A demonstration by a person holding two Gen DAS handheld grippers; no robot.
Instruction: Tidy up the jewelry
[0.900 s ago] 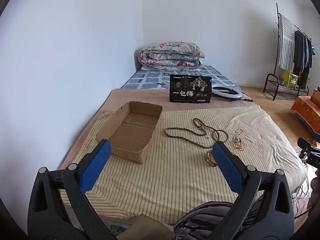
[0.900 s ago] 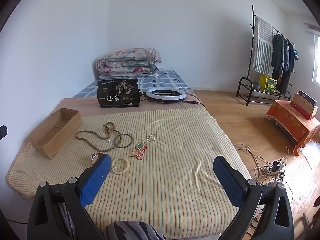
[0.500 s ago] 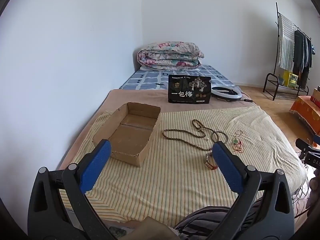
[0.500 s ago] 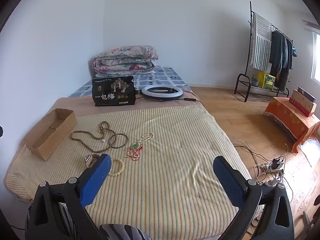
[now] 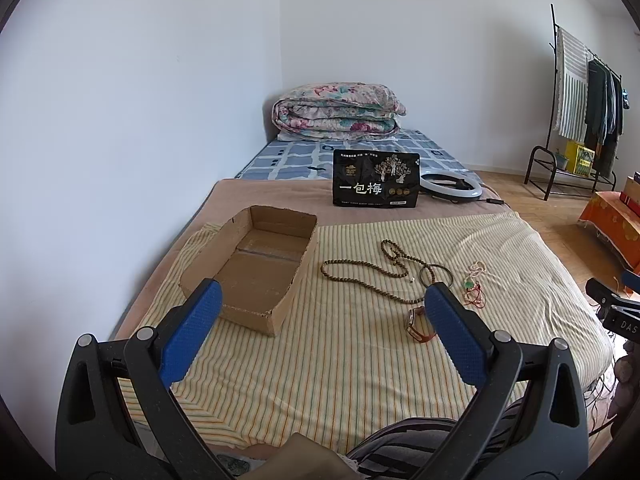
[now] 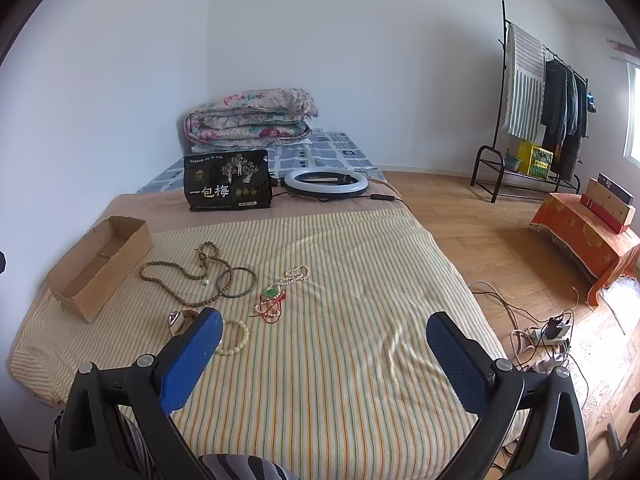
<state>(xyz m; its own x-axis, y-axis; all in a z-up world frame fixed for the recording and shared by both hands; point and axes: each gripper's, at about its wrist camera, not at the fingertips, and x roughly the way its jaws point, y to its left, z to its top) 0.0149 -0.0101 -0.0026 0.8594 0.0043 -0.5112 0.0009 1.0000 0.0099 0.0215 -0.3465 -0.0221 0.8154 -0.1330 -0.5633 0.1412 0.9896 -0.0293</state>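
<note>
Both claws, left claw [image 5: 320,308] and right claw [image 6: 320,334], spread wide, empty. Jewelry lies right of cardboard box [image 5: 256,268]. Start with bead necklace [image 5: 368,270] nearest box; pinch low, lift the strand clear.

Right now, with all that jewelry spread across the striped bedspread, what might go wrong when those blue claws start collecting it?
Three likely snags. The long brown bead necklace loops over the dark bangle, so lifting one could drag the other. The red-corded green pendant looks tangled with the pearl strand, which may snag. The open left gripper hides part of the orange-strapped watch, making aiming harder near the cardboard box.
</note>
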